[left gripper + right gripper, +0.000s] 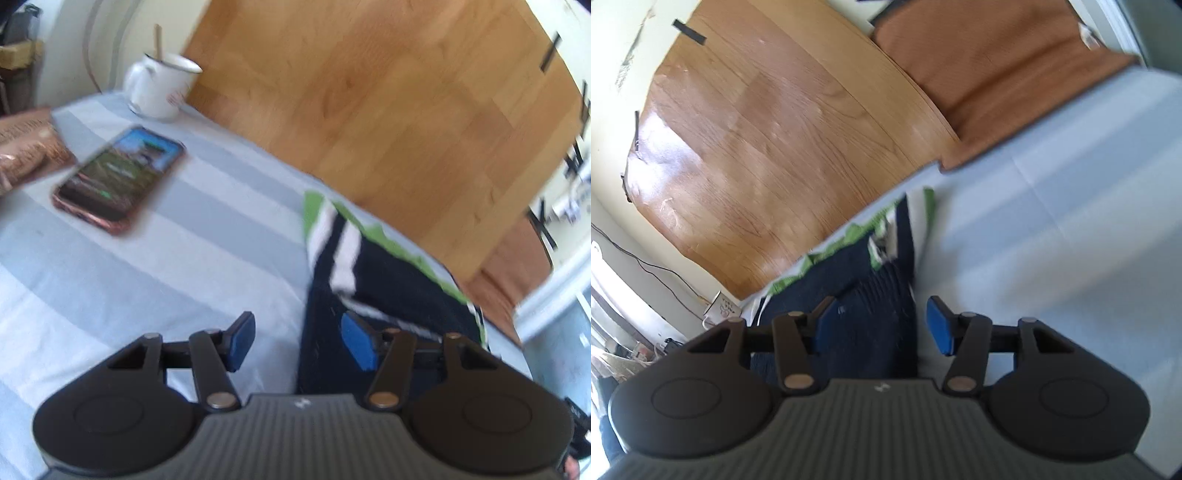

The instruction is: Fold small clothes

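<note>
Navy-green-white garment [384, 280] near table edge

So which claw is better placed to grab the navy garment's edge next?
Probably the right claw: it is open, and the navy, green and white striped garment lies between its fingers. The left claw, also open, mostly frames bare striped sheet.

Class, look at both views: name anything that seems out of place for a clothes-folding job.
A phone with its screen lit and a white mug holding a stick sit on the striped cloth, unrelated to folding the dark garment.

Both wrist views close, sharing garment [373, 284]
</note>
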A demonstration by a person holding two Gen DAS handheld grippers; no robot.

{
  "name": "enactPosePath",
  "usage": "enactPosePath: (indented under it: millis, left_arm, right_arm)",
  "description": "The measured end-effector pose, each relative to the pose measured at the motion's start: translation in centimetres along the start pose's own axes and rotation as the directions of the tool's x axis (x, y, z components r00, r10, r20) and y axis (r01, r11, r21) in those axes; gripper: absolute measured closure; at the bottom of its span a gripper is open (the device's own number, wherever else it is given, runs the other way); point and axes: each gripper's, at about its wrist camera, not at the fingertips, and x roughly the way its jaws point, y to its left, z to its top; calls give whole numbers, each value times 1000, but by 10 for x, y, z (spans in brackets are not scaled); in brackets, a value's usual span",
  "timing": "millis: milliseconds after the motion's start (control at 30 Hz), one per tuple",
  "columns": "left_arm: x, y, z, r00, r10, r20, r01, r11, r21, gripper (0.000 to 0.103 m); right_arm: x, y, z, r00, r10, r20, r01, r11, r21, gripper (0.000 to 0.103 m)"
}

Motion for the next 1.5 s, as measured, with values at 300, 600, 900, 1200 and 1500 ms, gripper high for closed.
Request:
enactPosePath:
  millis: [300, 600, 900, 1200, 1500]
  left_arm:
    - [36, -54, -25, 995, 99, -35, -84, 953, 292, 90]
    - [19, -52, -2, 995, 97, 19, -99, 956, 275, 82]
    - [99, -120, 81, 991, 125, 49, -134, 895, 425, 70]
    - [264, -184, 114, 968, 248, -46, -184, 819, 543, 69]
    - [274, -196, 84, 965, 263, -6, -203, 757, 621, 94]
  right_arm:
    - [-4, 29, -33, 989, -145, 24, 146, 981, -129, 93]
    - [-12, 47, 16, 992, -107, 72, 120, 973, -196, 67]
    - [124, 108, 95, 986, -102, -131, 41, 916, -399, 56]
    - [284, 97, 120, 937, -214, -277, 92, 914, -396, 42]
    - [288, 103, 105, 940, -184, -289, 13, 862, -507, 87]
